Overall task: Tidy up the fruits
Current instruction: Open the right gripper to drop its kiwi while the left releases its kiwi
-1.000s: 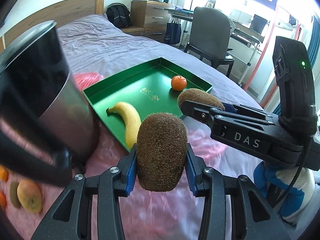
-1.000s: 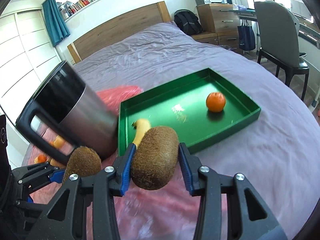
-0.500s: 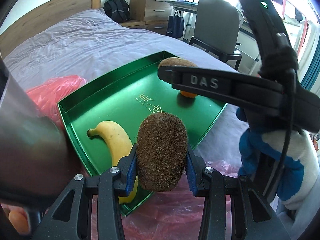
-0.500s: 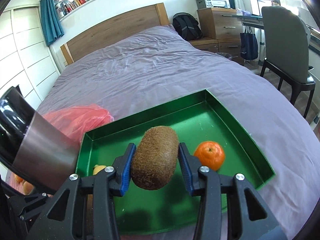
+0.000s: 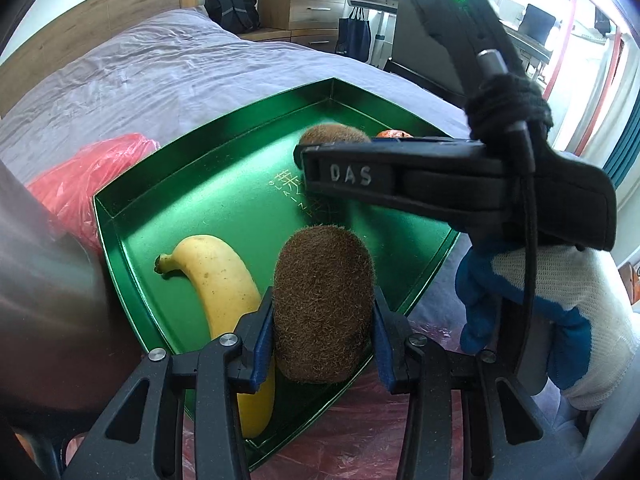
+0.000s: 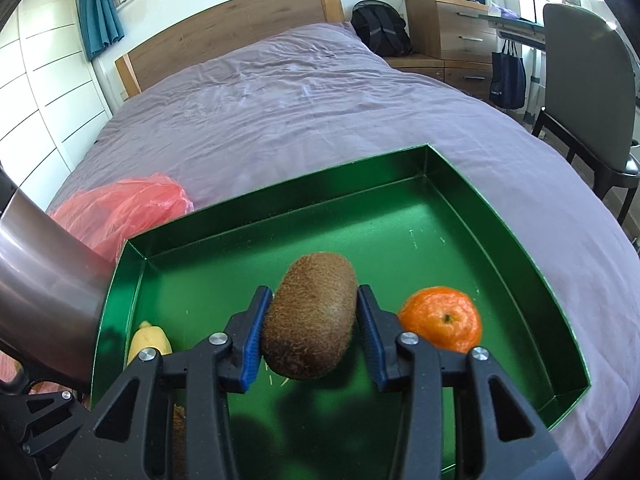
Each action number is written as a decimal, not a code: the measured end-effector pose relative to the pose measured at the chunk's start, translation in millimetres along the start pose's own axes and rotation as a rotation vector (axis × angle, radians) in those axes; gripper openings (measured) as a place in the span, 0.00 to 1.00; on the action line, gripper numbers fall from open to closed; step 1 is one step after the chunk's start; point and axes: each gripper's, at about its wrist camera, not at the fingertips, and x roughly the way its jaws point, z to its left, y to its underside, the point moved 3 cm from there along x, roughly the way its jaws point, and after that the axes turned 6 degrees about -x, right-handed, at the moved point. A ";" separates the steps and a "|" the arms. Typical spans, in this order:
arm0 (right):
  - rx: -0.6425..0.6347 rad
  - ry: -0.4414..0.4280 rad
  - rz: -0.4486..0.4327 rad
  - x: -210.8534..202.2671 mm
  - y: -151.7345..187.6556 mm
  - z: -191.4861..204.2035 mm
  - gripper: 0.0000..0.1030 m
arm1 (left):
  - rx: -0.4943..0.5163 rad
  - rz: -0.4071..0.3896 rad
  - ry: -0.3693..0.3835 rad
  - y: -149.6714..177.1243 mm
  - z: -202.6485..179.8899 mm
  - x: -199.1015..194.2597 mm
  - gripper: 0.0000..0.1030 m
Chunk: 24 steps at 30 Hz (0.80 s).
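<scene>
Left gripper: I angle it down, clamping a kiwi over tray.
Right gripper: angled down, clamping second kiwi beside orange.

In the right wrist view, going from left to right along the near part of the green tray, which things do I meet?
Metal cup → banana → kiwi held between the right gripper jaws → orange → right wall of the green tray.

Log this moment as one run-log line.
left tool: shut on left kiwi | right tool: shut on right kiwi | both over green tray | tray holds banana, orange
</scene>
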 end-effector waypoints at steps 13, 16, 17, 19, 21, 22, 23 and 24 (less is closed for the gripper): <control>-0.041 0.040 0.024 -1.6 5.6 6.7 0.61 | 0.017 0.001 -0.037 -0.2 -6.7 -0.9 0.37; -0.046 0.052 0.017 -8.5 4.4 6.9 0.70 | 0.021 0.001 -0.046 0.5 -7.2 -3.8 0.37; -0.048 0.056 0.015 -10.6 4.2 7.5 0.71 | 0.021 0.002 -0.048 0.6 -7.2 -5.1 0.37; -0.049 0.059 0.009 -15.6 3.2 7.6 0.76 | 0.021 0.003 -0.053 1.3 -7.9 -8.1 0.37; -0.048 0.063 0.004 -22.1 3.2 8.2 0.79 | 0.023 0.000 -0.060 1.1 -7.1 -10.9 0.39; -0.048 0.063 0.002 -24.5 3.0 8.9 0.79 | 0.026 -0.006 -0.064 1.8 -7.1 -14.2 0.41; -0.048 0.064 -0.002 -29.1 3.6 9.8 0.80 | 0.027 -0.013 -0.067 2.1 -7.0 -17.5 0.44; -0.049 0.064 -0.004 -32.0 3.2 10.5 0.81 | 0.027 -0.013 -0.062 2.3 -7.5 -20.9 0.46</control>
